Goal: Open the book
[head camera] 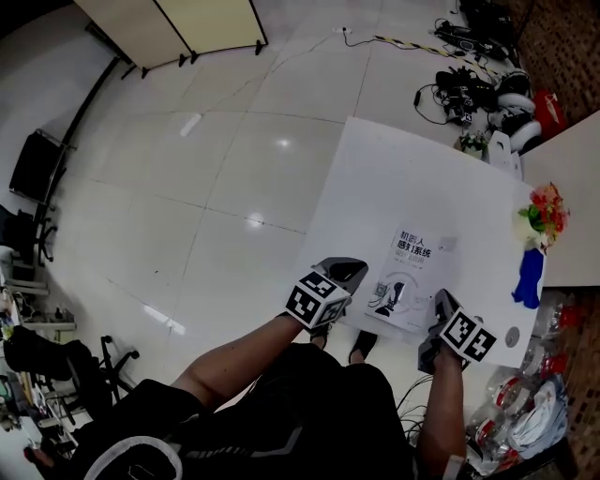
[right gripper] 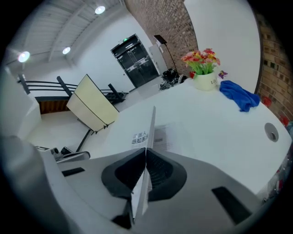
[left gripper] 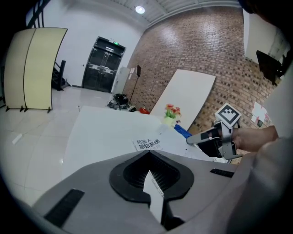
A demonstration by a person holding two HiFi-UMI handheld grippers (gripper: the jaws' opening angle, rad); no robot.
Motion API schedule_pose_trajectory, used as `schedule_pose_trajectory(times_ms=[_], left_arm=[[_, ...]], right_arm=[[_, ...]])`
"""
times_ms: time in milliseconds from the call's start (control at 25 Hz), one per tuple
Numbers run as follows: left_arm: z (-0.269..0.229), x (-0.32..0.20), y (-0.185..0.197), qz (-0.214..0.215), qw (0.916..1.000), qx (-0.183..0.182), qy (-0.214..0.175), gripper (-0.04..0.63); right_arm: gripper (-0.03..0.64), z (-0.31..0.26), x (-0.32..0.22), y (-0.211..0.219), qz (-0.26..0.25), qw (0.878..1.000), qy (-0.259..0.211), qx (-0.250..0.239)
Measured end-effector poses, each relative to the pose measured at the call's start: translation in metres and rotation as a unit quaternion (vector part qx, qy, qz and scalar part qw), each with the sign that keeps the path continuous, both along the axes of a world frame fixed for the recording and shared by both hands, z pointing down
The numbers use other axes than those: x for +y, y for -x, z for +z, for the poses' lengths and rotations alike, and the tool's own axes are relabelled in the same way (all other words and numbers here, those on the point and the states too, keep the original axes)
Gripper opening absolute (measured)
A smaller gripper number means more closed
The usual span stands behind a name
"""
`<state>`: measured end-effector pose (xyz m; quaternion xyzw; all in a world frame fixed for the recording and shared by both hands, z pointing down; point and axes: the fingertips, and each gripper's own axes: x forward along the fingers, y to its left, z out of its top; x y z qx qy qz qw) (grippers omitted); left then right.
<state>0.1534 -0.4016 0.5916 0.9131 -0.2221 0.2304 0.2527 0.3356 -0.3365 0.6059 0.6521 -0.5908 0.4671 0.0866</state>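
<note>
A white-covered book (head camera: 408,272) with dark print lies on the white table (head camera: 375,178) near its front edge. My left gripper (head camera: 349,272) is at the book's near left corner; in the left gripper view its jaws (left gripper: 153,183) are shut on a thin white edge of the book (left gripper: 147,144). My right gripper (head camera: 439,305) is at the book's near right corner. In the right gripper view it (right gripper: 145,169) is shut on the cover (right gripper: 151,130), which stands up edge-on above the page below.
A pot of flowers (head camera: 542,216) and a blue cloth (head camera: 528,277) sit at the table's right end, with a round grommet (head camera: 512,337) near them. Cables and gear (head camera: 469,84) lie on the floor beyond the table. A folding screen (head camera: 178,28) stands far off.
</note>
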Motion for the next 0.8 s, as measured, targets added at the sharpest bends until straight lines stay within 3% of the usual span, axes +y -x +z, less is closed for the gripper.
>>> schedule_pose_trajectory(times_ms=[280,440,640,800], left_arm=[[-0.027,-0.022,0.031,-0.027,0.999,0.016,-0.033,-0.004],[-0.039,-0.038,0.062,-0.07,0.9963,0.028,-0.041,-0.003],[-0.049,-0.053,0.101,-0.126,0.9904,0.035,-0.046,-0.003],[-0.048,-0.051,0.157,-0.154,0.9871,0.014,-0.041,-0.004]], right_arm=[[0.009,-0.048,-0.033,0.075,-0.062,0.997,-0.049,-0.022],[0.009,-0.06,-0.052,0.128,-0.114,0.991,-0.057,-0.032],[0.009,-0.037,-0.077,0.192,-0.184,0.982,-0.034,-0.039],[0.009,0.007,-0.092,0.246,-0.222,0.974,0.016,-0.043]])
